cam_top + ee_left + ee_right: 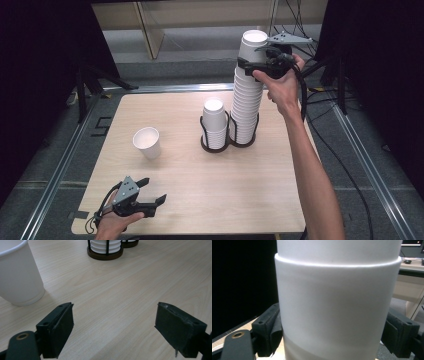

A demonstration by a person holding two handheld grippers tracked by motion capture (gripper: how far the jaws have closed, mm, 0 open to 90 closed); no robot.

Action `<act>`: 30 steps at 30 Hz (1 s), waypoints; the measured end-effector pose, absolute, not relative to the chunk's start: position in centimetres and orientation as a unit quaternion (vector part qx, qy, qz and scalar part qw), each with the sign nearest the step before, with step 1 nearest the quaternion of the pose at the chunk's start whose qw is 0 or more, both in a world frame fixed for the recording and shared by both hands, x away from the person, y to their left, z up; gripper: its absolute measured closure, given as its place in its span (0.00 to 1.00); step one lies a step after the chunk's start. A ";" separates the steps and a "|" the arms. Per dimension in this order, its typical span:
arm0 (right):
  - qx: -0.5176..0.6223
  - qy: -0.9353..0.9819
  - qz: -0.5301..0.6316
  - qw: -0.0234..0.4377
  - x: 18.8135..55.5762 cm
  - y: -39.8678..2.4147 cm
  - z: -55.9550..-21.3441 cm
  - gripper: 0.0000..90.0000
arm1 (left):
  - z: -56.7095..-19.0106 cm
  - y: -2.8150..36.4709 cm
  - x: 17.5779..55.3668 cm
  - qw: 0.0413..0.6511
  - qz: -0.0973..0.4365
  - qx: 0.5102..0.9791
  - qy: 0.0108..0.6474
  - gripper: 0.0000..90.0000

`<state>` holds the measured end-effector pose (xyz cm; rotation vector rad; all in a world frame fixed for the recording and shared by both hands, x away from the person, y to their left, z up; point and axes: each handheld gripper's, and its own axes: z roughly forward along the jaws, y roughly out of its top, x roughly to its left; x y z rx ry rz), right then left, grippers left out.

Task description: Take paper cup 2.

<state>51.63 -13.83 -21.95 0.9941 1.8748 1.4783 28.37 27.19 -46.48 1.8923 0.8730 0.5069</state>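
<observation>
One top paper cup (252, 46) clamped in my right gripper (256, 64) | left gripper (150, 192) near-left, open, empty | risk: tall stack (246, 107) topples if I pull sideways.

We see the two-ring holder (227, 145) mid-table; its short stack (215, 122) stands at nine o'clock of the tall stack (247, 95); a single cup (147, 142) sits at nine o'clock, apart, on the table (240, 200).
</observation>
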 end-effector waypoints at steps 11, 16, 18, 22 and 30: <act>0.364 0.677 0.573 0.284 50.7 -14.0 -18.6 0.20 | -46.6 27.0 28.3 0.479 0.203 0.776 0.358 0.16; 0.357 0.663 0.591 0.291 50.2 -14.5 -17.1 0.20 | -46.5 27.1 28.4 0.472 0.207 0.782 0.350 0.16; 0.353 0.660 0.594 0.296 49.9 -14.7 -16.5 0.20 | -46.6 27.1 28.4 0.472 0.206 0.782 0.350 0.16; 0.350 0.648 0.606 0.300 49.1 -15.4 -15.5 0.20 | -46.7 27.0 28.4 0.473 0.199 0.781 0.356 0.16; 0.340 0.636 0.622 0.306 47.1 -16.7 -13.8 0.20 | -46.8 26.8 28.4 0.472 0.198 0.783 0.355 0.16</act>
